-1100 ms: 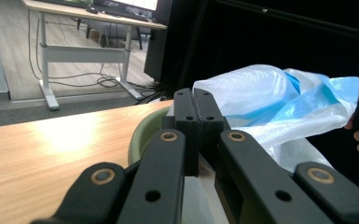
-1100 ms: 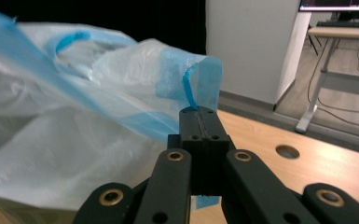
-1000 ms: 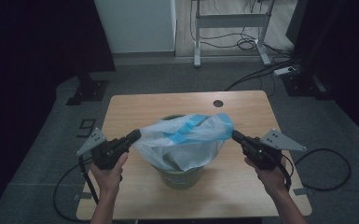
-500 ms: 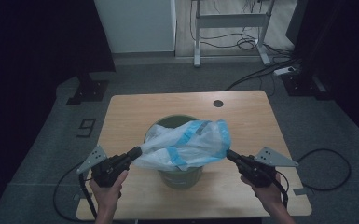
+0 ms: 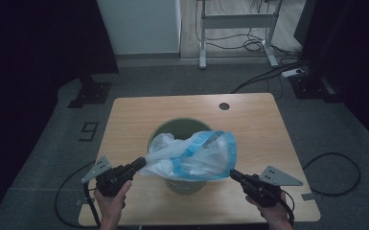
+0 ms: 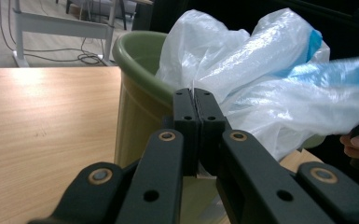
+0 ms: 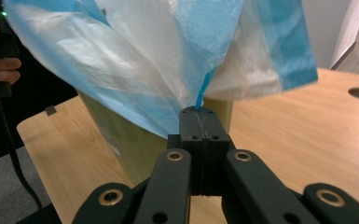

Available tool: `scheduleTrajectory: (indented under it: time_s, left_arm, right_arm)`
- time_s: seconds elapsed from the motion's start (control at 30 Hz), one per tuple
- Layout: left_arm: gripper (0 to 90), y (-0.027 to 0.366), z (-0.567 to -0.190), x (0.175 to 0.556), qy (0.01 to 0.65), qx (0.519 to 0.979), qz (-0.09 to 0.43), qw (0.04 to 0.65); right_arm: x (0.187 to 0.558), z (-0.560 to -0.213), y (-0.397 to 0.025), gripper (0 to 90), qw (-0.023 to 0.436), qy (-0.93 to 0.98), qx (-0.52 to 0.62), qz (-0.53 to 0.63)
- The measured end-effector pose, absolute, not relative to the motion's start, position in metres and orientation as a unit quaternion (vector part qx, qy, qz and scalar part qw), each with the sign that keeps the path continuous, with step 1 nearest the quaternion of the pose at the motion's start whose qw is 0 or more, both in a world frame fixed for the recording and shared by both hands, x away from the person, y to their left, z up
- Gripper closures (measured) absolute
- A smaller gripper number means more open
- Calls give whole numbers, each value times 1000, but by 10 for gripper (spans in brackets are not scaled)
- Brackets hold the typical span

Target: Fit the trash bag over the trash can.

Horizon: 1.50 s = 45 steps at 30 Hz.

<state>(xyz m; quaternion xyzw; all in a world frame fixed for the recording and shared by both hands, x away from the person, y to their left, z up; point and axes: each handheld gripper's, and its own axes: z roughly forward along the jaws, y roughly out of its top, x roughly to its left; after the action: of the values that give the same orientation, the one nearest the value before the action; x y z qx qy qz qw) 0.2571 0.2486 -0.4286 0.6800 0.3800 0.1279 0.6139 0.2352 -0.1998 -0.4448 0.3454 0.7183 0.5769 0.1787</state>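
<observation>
Standing at the near edge of the table [image 5: 124,115], the person holds a gripper in each hand, and both are clamped on the same plastic bag [image 5: 191,155]. Closest in, the left gripper [image 5: 141,163] has its jaws pressed flat together on a pinch of the bag's clear film, which rises straight out of the jaw tips in the left gripper view. Across from it, the right gripper [image 5: 233,174] is likewise closed tight, nipping a blue-edged fold of the bag that fans upward from its tips in the right gripper view. Between the two grippers the bag is stretched out, clear with a blue band along its rim, held up off the table. Just beyond and below both sets of jaws stands a green bin [image 5: 172,128], upright on the wood; the bag hangs over its near rim and covers the nearer part of its mouth, with the far inside wall open to sight. Farther off, past the bin and toward the right gripper's side, a round cable hole [image 5: 224,106] sits in the tabletop.
</observation>
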Motion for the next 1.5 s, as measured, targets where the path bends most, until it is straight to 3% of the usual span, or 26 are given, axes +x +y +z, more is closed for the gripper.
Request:
scheduleTrajectory:
  time_s: [0.5,0.53,0.6,0.73,0.83,0.97,1.07,1.13,1.23,1.3,1.37,1.5]
  left_arm:
    - [871,246,-441,258,368,687,124,613]
    - [863,246,-440,258,365,686,124,617]
    - [857,246,-439,257,363,685,127,618]
    - [856,245,-435,257,361,685,129,619]
    - [854,244,-434,256,360,685,132,619]
    - [818,245,-432,255,362,683,137,620]
    - [755,244,-428,254,357,684,141,620]
    - [687,242,-424,253,356,685,146,618]
    - [491,241,-417,251,353,691,157,611]
    - [364,240,-411,249,347,699,163,604]
    - [271,240,-403,246,340,702,177,601]
    - [249,237,-386,244,321,713,189,593]
  right_arm:
    - [246,-471,-191,892,163,735,356,553]
    - [245,-470,-192,873,164,733,354,558]
    - [243,-466,-195,724,170,720,354,571]
    - [239,-452,-200,520,179,692,358,601]
    - [239,-440,-204,449,173,676,363,617]
    - [243,-426,-206,421,166,670,352,632]
    - [249,-417,-205,479,168,670,350,633]
    - [255,-411,-204,604,170,671,347,633]
    - [260,-405,-201,790,185,675,345,626]
    - [263,-402,-198,854,193,677,344,621]
    - [265,-398,-195,891,202,682,345,613]
    - [267,-396,-191,892,209,690,338,605]
